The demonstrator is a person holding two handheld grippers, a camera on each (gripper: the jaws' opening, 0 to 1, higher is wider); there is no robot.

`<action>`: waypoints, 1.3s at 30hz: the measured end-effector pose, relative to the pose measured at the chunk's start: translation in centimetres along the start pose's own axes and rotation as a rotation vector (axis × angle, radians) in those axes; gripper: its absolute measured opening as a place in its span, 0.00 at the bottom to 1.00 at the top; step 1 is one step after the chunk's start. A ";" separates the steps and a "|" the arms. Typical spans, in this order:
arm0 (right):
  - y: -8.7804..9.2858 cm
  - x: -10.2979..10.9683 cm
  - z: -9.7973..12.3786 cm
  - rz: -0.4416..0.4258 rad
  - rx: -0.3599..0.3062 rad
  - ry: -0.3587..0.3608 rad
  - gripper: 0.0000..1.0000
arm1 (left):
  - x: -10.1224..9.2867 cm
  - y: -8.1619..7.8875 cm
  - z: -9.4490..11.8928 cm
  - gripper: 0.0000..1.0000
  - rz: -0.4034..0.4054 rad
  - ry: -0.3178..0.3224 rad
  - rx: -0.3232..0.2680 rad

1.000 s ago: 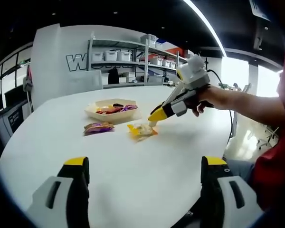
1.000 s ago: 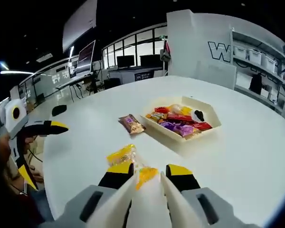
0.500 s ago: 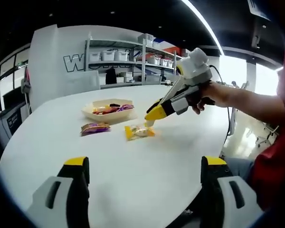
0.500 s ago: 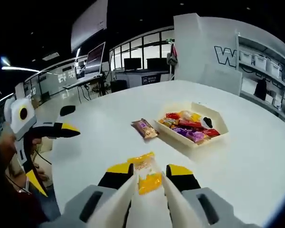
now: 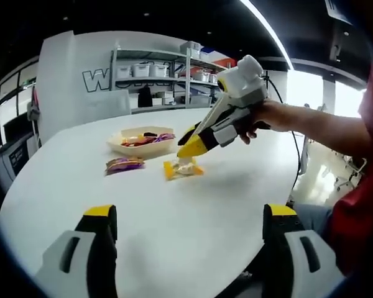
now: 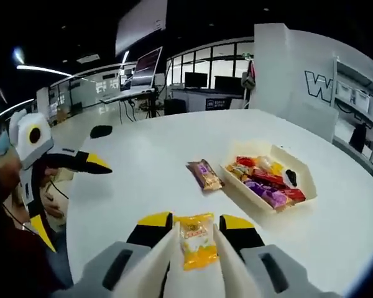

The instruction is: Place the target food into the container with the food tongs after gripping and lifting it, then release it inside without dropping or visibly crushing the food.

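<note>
Snack: yellow packet pinched between the right gripper's jaws – off the table, short of the tray.
Handling: probably light, crinkly film, soft contents; take it by the sealed edge, gentle squeeze.
Left gripper: jaws wide apart, nothing held.
Purple packet: on the table, just left of the tray.
Unclear: how much film the jaws have caught; print on the packets too small to read.

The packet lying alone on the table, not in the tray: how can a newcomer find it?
On the white table, find the beige tray full of snacks. Just outside its long side lies a brown-and-purple packet, flat and untouched. The yellow packet, by contrast, sits between the right gripper's jaws.
</note>
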State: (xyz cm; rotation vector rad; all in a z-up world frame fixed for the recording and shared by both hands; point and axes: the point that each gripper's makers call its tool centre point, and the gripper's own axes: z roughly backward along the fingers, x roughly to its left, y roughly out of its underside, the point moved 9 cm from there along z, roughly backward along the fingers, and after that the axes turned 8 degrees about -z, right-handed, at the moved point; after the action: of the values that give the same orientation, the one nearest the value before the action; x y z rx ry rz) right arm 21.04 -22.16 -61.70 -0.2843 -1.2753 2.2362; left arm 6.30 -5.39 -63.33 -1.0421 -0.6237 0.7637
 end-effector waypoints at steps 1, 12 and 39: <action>0.2 -0.1 -0.3 0.021 0.028 0.003 0.25 | 0.0 0.0 0.0 0.95 0.000 0.001 0.001; 0.4 -0.2 -1.3 0.083 0.085 -0.020 0.25 | 0.3 0.2 -0.3 0.95 0.003 0.004 0.016; 0.1 -0.5 -1.1 -0.114 0.056 -0.010 0.18 | 0.0 0.7 -0.4 0.95 0.010 0.011 0.022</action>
State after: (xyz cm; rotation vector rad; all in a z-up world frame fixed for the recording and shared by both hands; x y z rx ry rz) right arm 21.87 -21.69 -62.38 -0.1756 -1.2010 2.1751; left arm 6.43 -5.42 -64.11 -1.0289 -0.5997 0.7711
